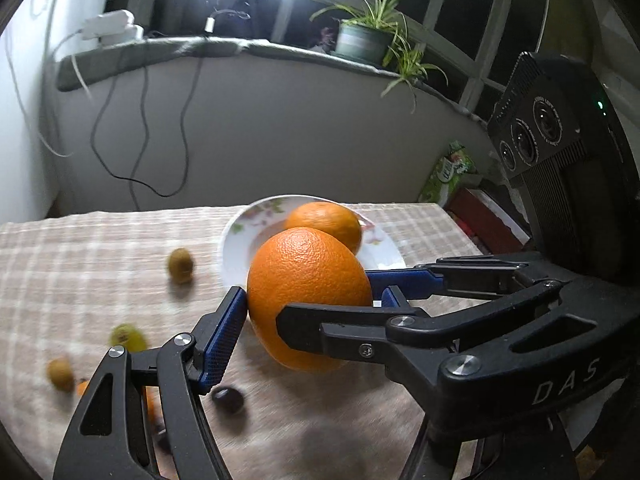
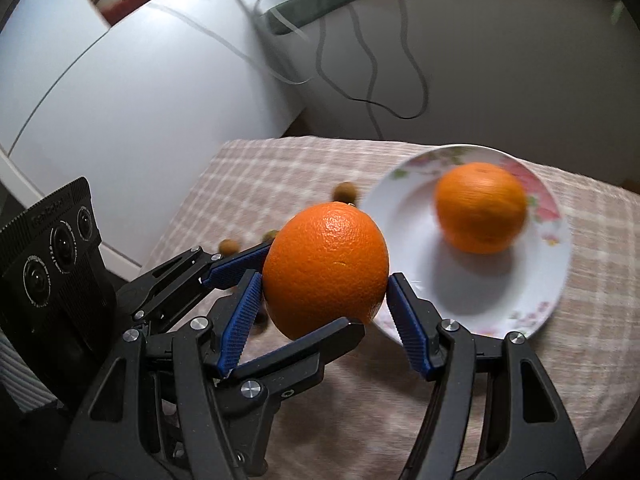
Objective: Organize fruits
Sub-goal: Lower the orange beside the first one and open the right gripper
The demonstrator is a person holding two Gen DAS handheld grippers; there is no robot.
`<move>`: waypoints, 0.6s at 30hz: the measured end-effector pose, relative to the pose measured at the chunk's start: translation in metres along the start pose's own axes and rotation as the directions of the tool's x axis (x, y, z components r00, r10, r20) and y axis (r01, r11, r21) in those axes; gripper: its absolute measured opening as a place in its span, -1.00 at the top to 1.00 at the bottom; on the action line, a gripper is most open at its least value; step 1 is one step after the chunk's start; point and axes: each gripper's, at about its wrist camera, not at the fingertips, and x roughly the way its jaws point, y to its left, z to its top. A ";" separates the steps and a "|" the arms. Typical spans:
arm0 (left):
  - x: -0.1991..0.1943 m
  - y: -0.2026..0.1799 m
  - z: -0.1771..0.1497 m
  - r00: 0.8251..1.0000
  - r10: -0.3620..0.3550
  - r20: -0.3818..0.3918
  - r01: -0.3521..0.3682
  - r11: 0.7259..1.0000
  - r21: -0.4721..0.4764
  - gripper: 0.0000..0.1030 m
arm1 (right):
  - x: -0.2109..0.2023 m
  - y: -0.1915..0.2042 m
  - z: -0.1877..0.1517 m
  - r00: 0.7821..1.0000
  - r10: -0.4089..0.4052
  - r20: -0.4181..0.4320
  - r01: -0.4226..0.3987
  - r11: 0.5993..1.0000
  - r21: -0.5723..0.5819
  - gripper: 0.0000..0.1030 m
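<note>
I count two oranges point(image 1: 308, 288) point(image 1: 326, 222), one flowered plate point(image 1: 240, 240), three small green-brown fruits point(image 1: 181, 265) point(image 1: 127, 336) point(image 1: 60, 374), one dark round fruit point(image 1: 228, 399), two grippers point(image 1: 310, 308) point(image 2: 324, 300), one potted plant point(image 1: 362, 38).

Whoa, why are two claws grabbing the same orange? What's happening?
A person is sorting fruit with a claw in each hand. Both the left claw and the right claw are pressed against one big orange, held up above the checked tablecloth. Just beyond it is a white flowered plate with a second orange already on it. A few small green and dark fruits lie loose on the cloth.
</note>
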 end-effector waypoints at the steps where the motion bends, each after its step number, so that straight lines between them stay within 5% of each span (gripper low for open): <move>1: 0.006 -0.003 0.001 1.000 -0.003 -0.009 0.003 1.000 0.003 -0.34 | 0.000 -0.007 0.000 1.000 -0.001 0.000 0.001 1.000 0.016 -0.31; 18: 0.036 -0.023 0.003 0.998 0.007 -0.067 -0.003 0.998 0.062 -0.30 | -0.002 -0.043 -0.002 0.999 -0.041 0.001 0.041 0.997 0.065 -0.32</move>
